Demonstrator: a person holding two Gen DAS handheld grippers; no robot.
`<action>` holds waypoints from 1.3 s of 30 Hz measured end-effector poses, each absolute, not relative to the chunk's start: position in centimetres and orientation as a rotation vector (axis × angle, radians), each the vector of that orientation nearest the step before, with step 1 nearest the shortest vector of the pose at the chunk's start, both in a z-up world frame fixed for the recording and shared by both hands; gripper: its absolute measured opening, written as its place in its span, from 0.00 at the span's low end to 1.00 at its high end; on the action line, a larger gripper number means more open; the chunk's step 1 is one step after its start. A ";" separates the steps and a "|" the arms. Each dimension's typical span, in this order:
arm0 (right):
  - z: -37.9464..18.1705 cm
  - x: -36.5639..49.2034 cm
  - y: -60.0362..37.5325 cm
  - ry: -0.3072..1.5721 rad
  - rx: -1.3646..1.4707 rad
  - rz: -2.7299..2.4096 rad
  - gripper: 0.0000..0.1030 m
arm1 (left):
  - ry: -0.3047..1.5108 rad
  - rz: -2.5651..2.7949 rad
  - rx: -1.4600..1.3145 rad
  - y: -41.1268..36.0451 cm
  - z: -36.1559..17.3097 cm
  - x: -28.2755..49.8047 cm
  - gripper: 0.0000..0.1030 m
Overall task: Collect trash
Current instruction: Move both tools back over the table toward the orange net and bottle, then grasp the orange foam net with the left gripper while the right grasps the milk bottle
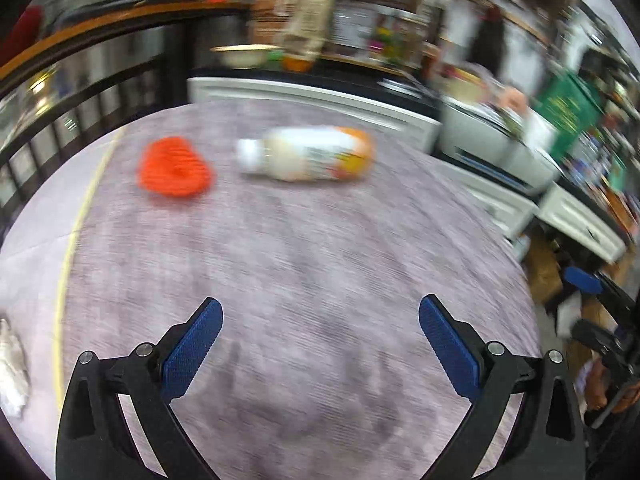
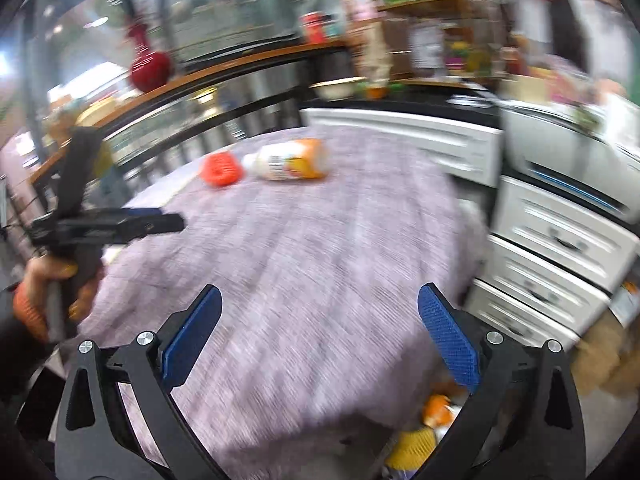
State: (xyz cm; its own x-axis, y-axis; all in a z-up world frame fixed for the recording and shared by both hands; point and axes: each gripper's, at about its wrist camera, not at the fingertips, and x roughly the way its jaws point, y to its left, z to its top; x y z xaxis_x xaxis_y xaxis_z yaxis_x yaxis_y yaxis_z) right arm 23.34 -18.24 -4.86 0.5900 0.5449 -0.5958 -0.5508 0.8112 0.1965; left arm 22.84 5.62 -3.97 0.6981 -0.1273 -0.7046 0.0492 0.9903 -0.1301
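Observation:
A plastic bottle with a white cap and orange label lies on its side at the far part of the purple-clothed table. Beside it, to the left, sits an orange crumpled piece. Both show again in the right wrist view, bottle and orange piece. My left gripper hangs open over the cloth, nothing between its blue pads. My right gripper is open too, empty, above the table's near right edge. A crumpled whitish wrapper lies at the left edge. Both views are motion-blurred.
White drawer cabinets stand to the right of the table, a dark railing with a wooden ledge behind it. Below the table's right edge, orange and yellow items lie low down. A hand holds the left gripper's handle.

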 end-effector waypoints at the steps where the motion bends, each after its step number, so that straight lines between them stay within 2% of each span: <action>1: -4.6 24.2 -17.5 0.695 -0.033 0.655 0.94 | 0.790 -0.072 -0.121 7.1 -3.8 23.4 0.95; 8: -3.5 29.0 -11.7 0.714 -0.145 0.729 0.94 | 0.795 0.062 -0.149 13.7 -3.4 29.2 0.94; 14: -3.6 31.4 -9.0 0.727 -0.189 0.764 0.94 | 0.816 0.077 -0.131 16.1 -4.3 35.1 0.94; 17: -3.2 33.1 -7.6 0.724 -0.253 0.785 0.94 | 0.830 0.063 -0.157 16.7 -5.1 36.7 0.91; 18: -3.1 33.8 -7.2 0.731 -0.269 0.794 0.94 | 0.839 0.051 -0.165 16.8 -5.4 37.2 0.85; 20: -2.9 35.2 -6.3 0.743 -0.315 0.807 0.94 | 0.853 0.068 -0.160 16.9 -5.9 37.6 0.63; 21: -2.8 35.9 -5.8 0.739 -0.336 0.813 0.94 | 0.865 0.079 -0.157 17.0 -6.2 37.7 0.46; 22: -2.6 36.8 -5.2 0.741 -0.360 0.827 0.94 | 0.873 0.068 -0.163 17.1 -6.4 37.8 0.39; 24: -2.6 38.3 -4.0 0.746 -0.401 0.826 0.94 | 0.854 0.049 -0.161 16.9 -6.1 36.9 0.31; 27: -2.9 40.5 -1.9 0.766 -0.470 0.838 0.94 | 0.817 0.046 -0.121 16.4 -5.3 35.5 0.28; 36: -5.7 44.9 4.4 0.850 -0.777 0.907 0.94 | 0.762 -0.009 -0.151 16.6 -3.2 32.1 0.27; 39: -6.8 46.3 5.5 0.889 -0.832 0.918 0.91 | 0.771 -0.034 -0.156 16.3 -3.3 32.0 0.27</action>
